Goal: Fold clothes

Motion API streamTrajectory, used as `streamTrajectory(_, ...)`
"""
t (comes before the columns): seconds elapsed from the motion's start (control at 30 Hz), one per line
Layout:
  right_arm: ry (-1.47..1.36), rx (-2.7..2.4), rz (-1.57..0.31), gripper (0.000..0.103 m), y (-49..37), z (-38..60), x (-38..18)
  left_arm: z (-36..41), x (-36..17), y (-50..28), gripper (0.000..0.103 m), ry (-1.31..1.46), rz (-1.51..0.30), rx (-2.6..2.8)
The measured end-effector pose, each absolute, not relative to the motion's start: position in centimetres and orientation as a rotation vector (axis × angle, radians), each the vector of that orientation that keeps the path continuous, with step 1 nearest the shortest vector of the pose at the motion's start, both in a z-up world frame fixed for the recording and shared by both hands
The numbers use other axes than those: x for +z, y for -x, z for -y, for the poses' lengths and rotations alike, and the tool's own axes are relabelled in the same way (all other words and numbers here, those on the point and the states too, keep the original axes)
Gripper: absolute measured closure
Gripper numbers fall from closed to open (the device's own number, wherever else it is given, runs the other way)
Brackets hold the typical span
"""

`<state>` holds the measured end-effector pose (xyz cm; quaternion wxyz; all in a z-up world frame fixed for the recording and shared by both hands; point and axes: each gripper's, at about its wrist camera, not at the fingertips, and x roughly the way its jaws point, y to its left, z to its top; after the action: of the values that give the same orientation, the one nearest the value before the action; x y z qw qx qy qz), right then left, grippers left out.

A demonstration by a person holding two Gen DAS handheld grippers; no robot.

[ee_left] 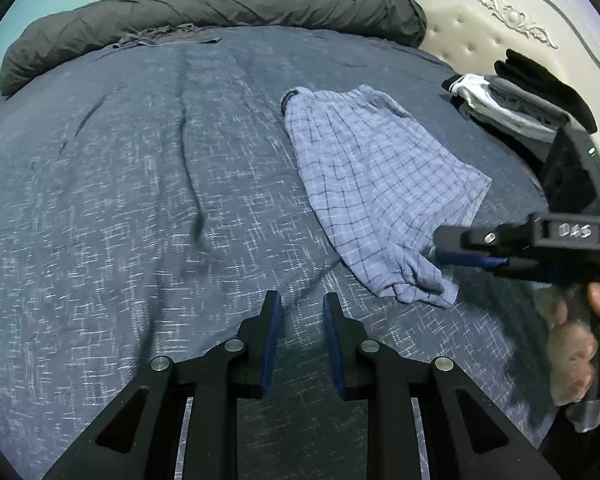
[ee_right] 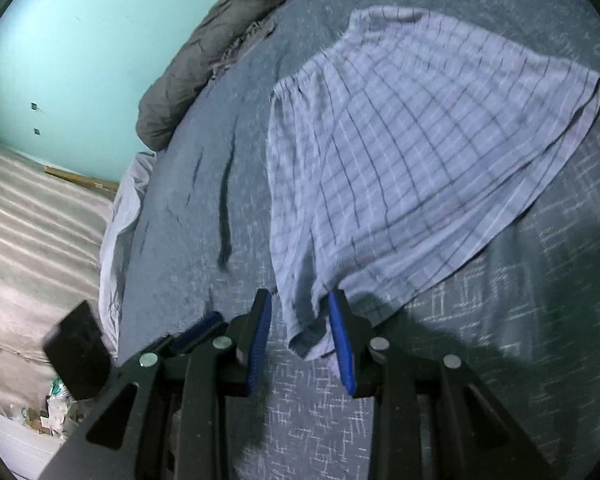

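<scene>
A pair of light blue checked shorts [ee_left: 376, 184] lies flat on the dark blue bedspread [ee_left: 140, 200], waistband at the far end, near hem bunched. My left gripper [ee_left: 302, 304] is open and empty, just above the bedspread to the left of the near hem. My right gripper [ee_right: 300, 308] is open, its jaws standing on either side of the near corner of the shorts [ee_right: 400, 152]. In the left wrist view the right gripper [ee_left: 440, 246] reaches in from the right, at the hem.
A rolled dark grey duvet [ee_left: 220, 12] lies along the far edge of the bed. A stack of folded clothes [ee_left: 516, 100] sits at the far right by the cream headboard [ee_left: 500, 20]. A second bed [ee_right: 32, 240] stands beyond the left edge.
</scene>
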<state>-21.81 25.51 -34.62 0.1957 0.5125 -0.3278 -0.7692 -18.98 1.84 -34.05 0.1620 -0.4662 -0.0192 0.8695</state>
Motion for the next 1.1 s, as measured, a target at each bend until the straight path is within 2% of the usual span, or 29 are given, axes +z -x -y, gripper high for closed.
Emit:
streamTrajectory(0.1, -1.456, -2.157, 0.940, 0.078, 22.2, -25.0, -35.4, -1.2, -33.9, 18.8, 0.080, 1.330, 0.066, 2.488)
streamTrajectory(0.23, -1.446, -2.147, 0.975, 0.100, 22.3, -24.6, -35.9, -0.7, -33.9, 18.8, 0.080, 1.331, 0.068, 2.493)
streamTrajectory(0.53, -1.395, -2.170, 1.020, 0.102, 21.2, -26.1, -34.7, -1.1, -33.9, 18.9, 0.080, 1.328, 0.062, 2.488)
streamTrajectory(0.8, -1.443, -2.111, 1.082, 0.098, 22.2, -26.0, -36.3, -2.4, -34.3, 18.6, 0.080, 1.331, 0.031, 2.471)
streamTrajectory(0.9, -1.434, -2.130, 1.058, 0.090, 22.5, -26.1, -35.9, -2.3, -34.4, 18.7, 0.080, 1.339, 0.032, 2.472)
streamTrajectory(0.93, -1.431, -2.136, 1.057, 0.079, 22.5, -26.2, -35.9, -2.3, -34.4, 18.7, 0.080, 1.339, 0.033, 2.473)
streamTrajectory(0.97, -1.425, -2.135, 1.062, 0.075, 22.4, -26.3, -35.8, -2.2, -34.4, 18.7, 0.080, 1.338, 0.035, 2.473)
streamTrajectory(1.1, -1.424, -2.155, 1.050, 0.075, 22.4, -26.3, -35.9, -1.9, -34.3, 18.6, 0.080, 1.337, 0.037, 2.476)
